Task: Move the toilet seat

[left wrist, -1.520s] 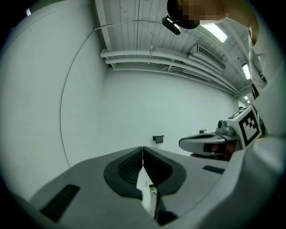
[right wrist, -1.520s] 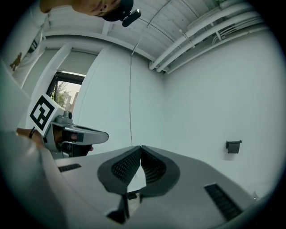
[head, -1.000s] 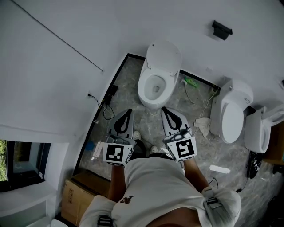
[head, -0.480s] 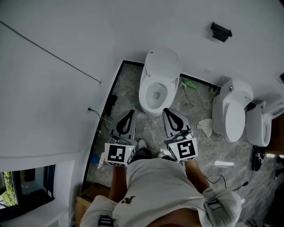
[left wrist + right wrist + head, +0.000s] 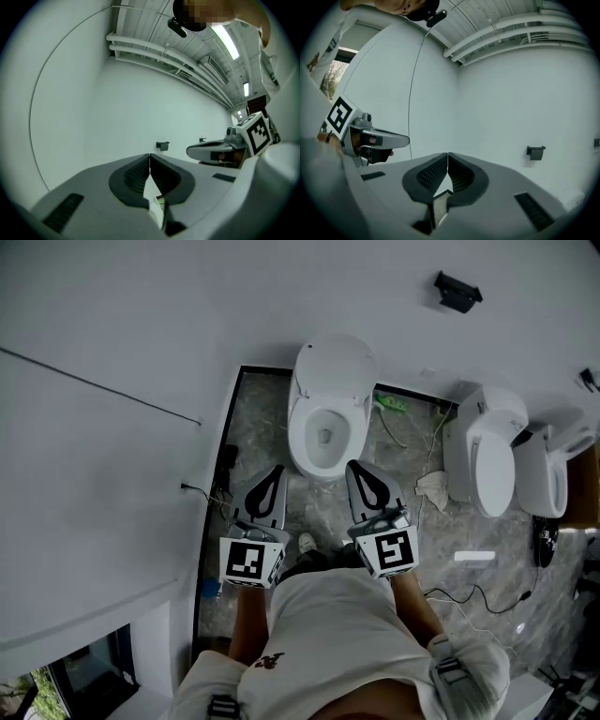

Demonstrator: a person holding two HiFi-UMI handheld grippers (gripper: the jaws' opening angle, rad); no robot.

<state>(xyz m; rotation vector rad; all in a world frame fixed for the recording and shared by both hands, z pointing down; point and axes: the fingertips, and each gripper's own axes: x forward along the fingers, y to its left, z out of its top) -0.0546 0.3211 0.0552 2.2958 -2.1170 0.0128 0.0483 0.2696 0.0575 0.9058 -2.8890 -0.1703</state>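
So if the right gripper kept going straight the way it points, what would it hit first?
Probably the white wall behind the toilet: the right gripper's own view shows only bare wall ahead, though depth is unclear.

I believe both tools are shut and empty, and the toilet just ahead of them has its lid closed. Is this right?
Not the lid. The head view shows the toilet ahead of the tools with its lid raised, not closed. The rest holds: the left tool and the right tool are both shut and empty.
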